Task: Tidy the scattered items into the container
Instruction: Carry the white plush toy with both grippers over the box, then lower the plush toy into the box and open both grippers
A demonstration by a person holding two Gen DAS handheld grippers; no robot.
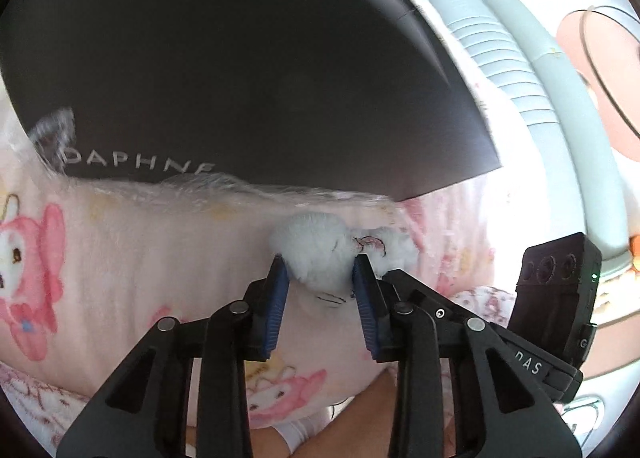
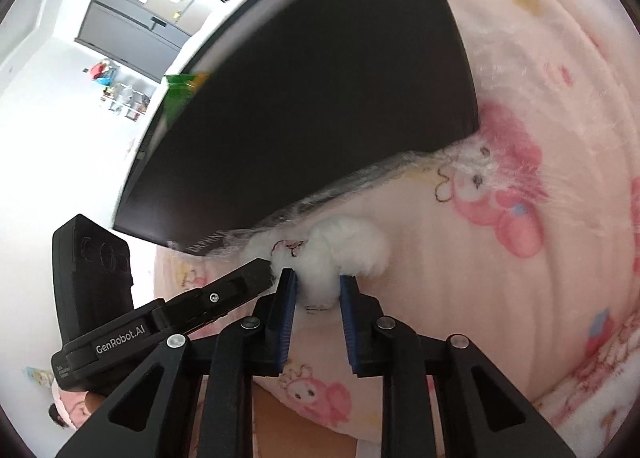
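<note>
Two grippers meet on one white fluffy item, at frame centre in both views. Left gripper (image 1: 322,272) has its blue pads (image 1: 278,298) pressed vs. the sides of the white plush piece (image 1: 316,248), pinching it; the fluff bulges up btwn and above the fingertips. In the right wrist view the right gripper (image 2: 318,282) pinches the same plush piece (image 2: 348,246) w/ its own blue pads (image 2: 288,306), fluff squeezed narrow btwn them. A thin dark stitched mark shows on the plush near the pads. The other gripper's black finger comes in from lower right in the left view and from lower left in the right view, tip at the plush.

Plush sits on a pink cartoon-print blanket (image 1: 140,250) that fills the lower half of both frames. Just behind it, touching crinkled clear plastic film (image 1: 240,184), stands a big dark brown box (image 1: 240,58) w/ pale lettering low on its face, taking up the upper centre. Pale ribbed hose (image 1: 504,70) runs down the upper right of the left view.
</note>
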